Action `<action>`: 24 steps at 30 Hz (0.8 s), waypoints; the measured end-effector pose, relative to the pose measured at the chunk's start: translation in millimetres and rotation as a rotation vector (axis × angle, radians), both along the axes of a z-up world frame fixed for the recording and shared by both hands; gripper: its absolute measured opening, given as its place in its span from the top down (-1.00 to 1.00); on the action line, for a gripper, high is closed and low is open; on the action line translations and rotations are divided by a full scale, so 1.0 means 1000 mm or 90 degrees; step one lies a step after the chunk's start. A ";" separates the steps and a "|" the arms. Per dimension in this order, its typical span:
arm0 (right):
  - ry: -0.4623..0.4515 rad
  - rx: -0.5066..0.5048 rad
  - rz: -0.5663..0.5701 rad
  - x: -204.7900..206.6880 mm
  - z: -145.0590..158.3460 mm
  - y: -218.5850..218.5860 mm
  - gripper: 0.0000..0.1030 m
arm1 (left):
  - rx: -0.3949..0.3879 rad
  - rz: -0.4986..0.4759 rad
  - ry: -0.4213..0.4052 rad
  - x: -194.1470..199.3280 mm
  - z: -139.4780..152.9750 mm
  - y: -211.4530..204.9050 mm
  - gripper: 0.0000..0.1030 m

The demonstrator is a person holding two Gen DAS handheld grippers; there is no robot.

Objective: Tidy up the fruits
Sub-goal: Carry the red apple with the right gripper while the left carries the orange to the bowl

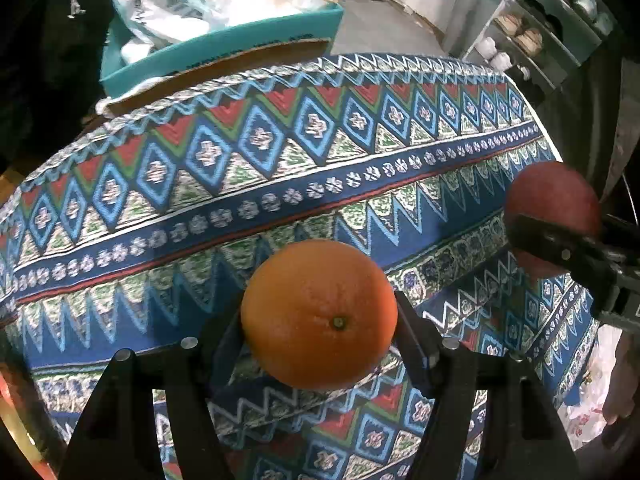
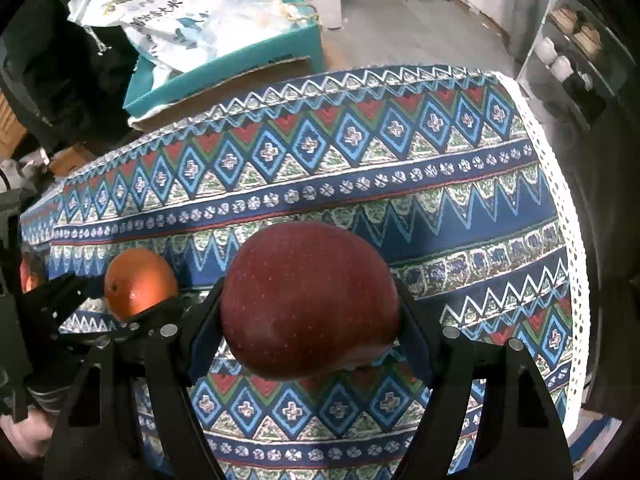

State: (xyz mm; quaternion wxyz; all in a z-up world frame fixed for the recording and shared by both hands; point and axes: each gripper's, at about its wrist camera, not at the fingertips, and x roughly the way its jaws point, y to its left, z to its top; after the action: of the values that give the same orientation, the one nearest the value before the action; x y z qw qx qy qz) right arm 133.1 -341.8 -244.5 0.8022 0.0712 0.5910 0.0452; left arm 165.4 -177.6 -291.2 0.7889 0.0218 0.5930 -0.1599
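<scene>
My left gripper (image 1: 319, 320) is shut on an orange (image 1: 319, 312), held above the patterned tablecloth (image 1: 280, 184). My right gripper (image 2: 310, 312) is shut on a dark red apple (image 2: 310, 300), also above the cloth. The apple (image 1: 554, 204) and the right gripper's finger show at the right of the left wrist view. The orange (image 2: 140, 283) shows at the left of the right wrist view, beside the apple, with the left gripper around it.
A teal box (image 1: 224, 48) with white bags (image 2: 160, 24) stands beyond the table's far edge. A shelf with shoes (image 1: 532, 36) stands at the back right. The table's right edge (image 2: 560, 184) has white lace trim.
</scene>
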 end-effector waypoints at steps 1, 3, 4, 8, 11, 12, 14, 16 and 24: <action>-0.003 0.000 0.002 -0.001 0.002 0.002 -0.49 | -0.001 0.004 -0.004 -0.002 0.003 0.005 -0.37; -0.008 0.002 0.005 -0.002 0.006 0.006 -0.49 | -0.003 0.012 -0.011 -0.004 0.009 0.011 -0.37; -0.010 0.003 0.007 -0.002 0.007 0.008 -0.49 | -0.003 0.016 -0.014 -0.005 0.013 0.014 -0.37; -0.025 0.009 0.019 -0.004 0.017 0.017 -0.49 | -0.004 0.029 -0.029 -0.011 0.028 0.029 -0.36; -0.039 0.013 0.031 -0.004 0.028 0.024 -0.49 | -0.003 0.036 -0.044 -0.017 0.042 0.036 -0.36; -0.044 0.014 0.036 -0.005 0.032 0.027 -0.49 | -0.002 0.037 -0.051 -0.019 0.046 0.038 -0.36; -0.056 0.015 0.048 -0.006 0.041 0.033 -0.49 | -0.001 0.039 -0.063 -0.022 0.055 0.039 -0.36; -0.065 0.017 0.058 -0.008 0.048 0.039 -0.49 | -0.002 0.041 -0.071 -0.024 0.063 0.039 -0.36; -0.089 0.022 0.107 -0.021 0.074 0.070 -0.49 | -0.015 0.047 -0.086 -0.041 0.097 0.054 -0.36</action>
State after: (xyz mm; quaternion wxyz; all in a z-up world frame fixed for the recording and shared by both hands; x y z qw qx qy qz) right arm 112.0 -271.9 -170.2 0.8337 0.0323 0.5363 0.1272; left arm 124.1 -123.7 -193.7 0.8327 0.0015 0.5367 -0.1359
